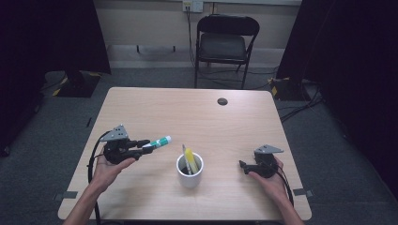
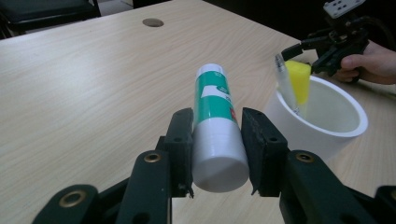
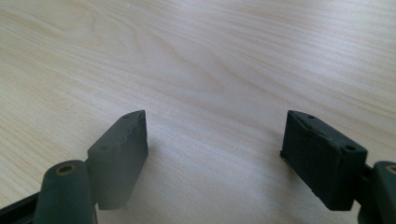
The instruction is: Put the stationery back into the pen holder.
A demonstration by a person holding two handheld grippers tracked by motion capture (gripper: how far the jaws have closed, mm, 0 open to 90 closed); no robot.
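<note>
Clamping a green-and-white glue stick (image 2: 215, 126) between its two black jaws, the left gripper (image 2: 217, 149) holds the tube by its white lower end, with the capped end pointing away over the desk (image 2: 93, 84). From above, this left gripper (image 1: 141, 144) sits over the left half of the desk, raised in the person's left hand (image 1: 109, 168), and the glue stick (image 1: 158, 141) juts out toward the middle, tilted slightly upward. Just beyond its tip stands a white cup (image 1: 190, 171) holding a yellow marker-like item (image 1: 189, 158) and a thin clear pen (image 2: 286, 81); the glue stick is near the cup but not in it. On the far side of the cup, the right gripper (image 1: 244, 166) rests low at the desk in the right hand (image 1: 270, 180), well apart from the cup. Its jaws stand wide apart with nothing between them, only bare wood grain. Past the desk stands a folding chair (image 1: 225, 44).
</note>
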